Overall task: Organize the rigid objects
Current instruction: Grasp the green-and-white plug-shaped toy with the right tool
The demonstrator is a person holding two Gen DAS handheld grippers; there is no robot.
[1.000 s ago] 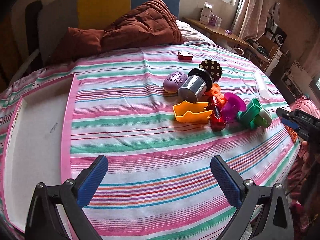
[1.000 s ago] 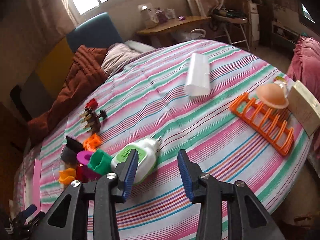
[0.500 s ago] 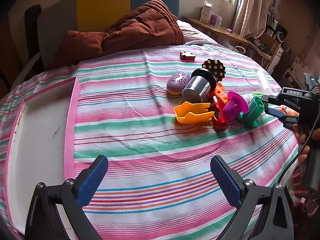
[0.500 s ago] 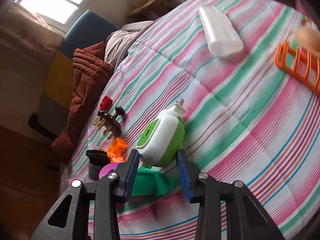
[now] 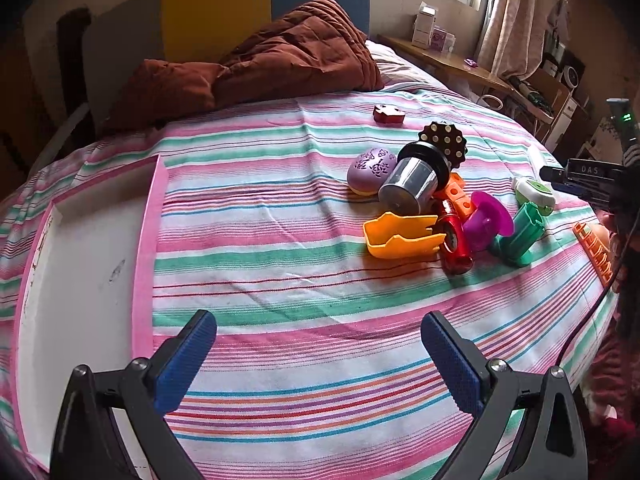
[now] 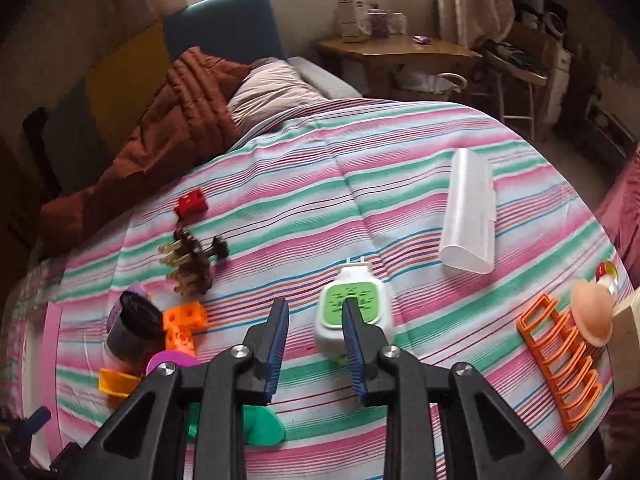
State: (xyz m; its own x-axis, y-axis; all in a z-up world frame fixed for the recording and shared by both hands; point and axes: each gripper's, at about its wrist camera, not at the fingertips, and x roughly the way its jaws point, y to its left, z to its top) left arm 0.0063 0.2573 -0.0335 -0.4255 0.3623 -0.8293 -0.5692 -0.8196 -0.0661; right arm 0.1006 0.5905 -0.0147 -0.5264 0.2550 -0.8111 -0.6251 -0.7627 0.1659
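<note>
Just beyond the right claw's (image 6: 315,312) right fingertip, the green-and-white plug-in unit (image 6: 372,300) lies flat on the striped sheet (image 6: 400,184); a moment ago it sat between the 2 pads. The jaws have just been closing to a narrow gap with only sheet between them, so the pick looks lost and needs redoing.

The left claw (image 5: 318,358) tilts downward with its blue-padded fingers (image 5: 186,354) spread wide and nothing between them, while the right claw (image 6: 314,346), also angled down, has just been narrowing, its jaws now close together with nothing between them.
</note>
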